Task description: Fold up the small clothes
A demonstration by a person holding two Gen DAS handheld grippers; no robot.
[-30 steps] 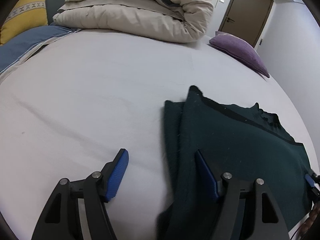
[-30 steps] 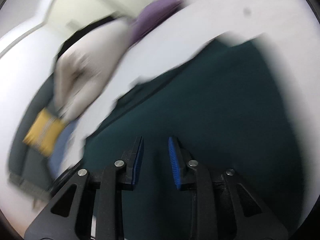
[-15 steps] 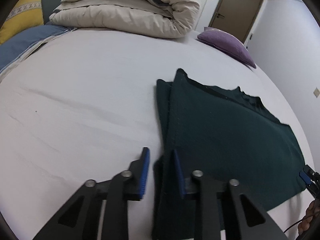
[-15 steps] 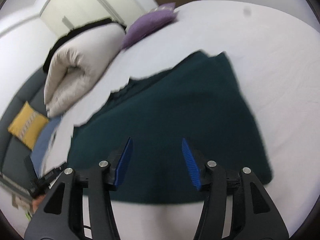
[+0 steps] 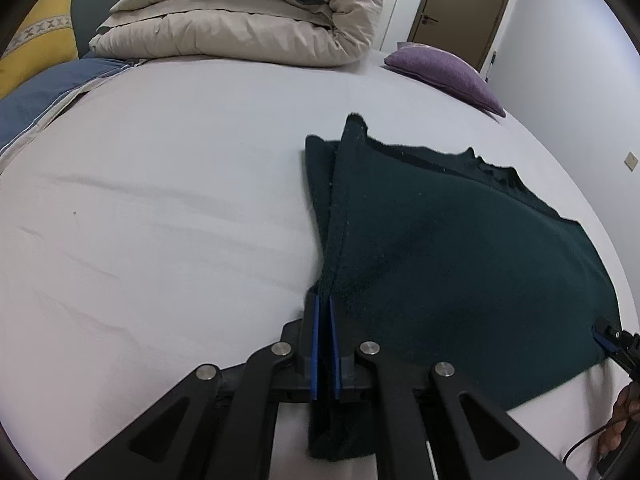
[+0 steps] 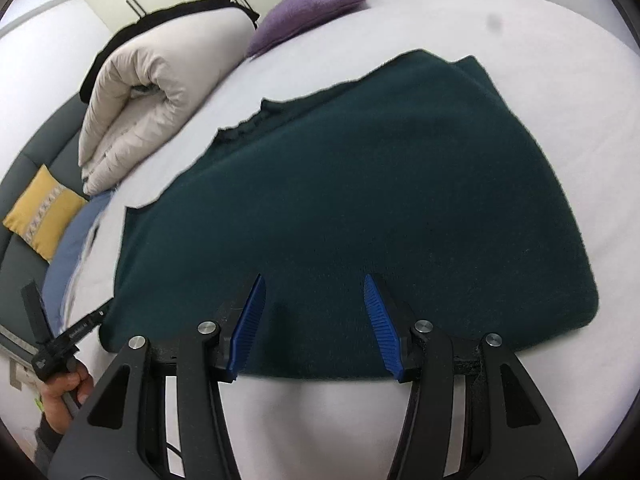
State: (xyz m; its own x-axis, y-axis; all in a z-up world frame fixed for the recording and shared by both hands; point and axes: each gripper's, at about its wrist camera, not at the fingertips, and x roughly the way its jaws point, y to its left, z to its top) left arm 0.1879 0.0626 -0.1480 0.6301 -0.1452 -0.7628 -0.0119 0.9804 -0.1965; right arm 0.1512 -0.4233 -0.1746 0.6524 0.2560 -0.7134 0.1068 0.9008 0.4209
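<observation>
A dark green garment [image 5: 460, 248] lies flat on the white bed sheet [image 5: 160, 200], with a folded layer along its left edge. My left gripper [image 5: 323, 300] is shut on that left edge near the front corner, and cloth runs between the blue pads. In the right wrist view the garment [image 6: 360, 184] fills the middle. My right gripper [image 6: 314, 280] stands open over its near hem, with nothing pinched between its fingers. The left gripper [image 6: 60, 344] and the hand holding it show at that view's far left.
A rolled beige duvet [image 5: 248, 20] lies at the far side of the bed. A purple cushion [image 5: 444, 70] sits at the far right, a yellow cushion [image 5: 36, 52] at the far left. A brown door [image 5: 460, 4] stands behind.
My left gripper's jaws closed from wide apart onto the garment's left edge. My right gripper opened and drew back toward the garment's near hem.
</observation>
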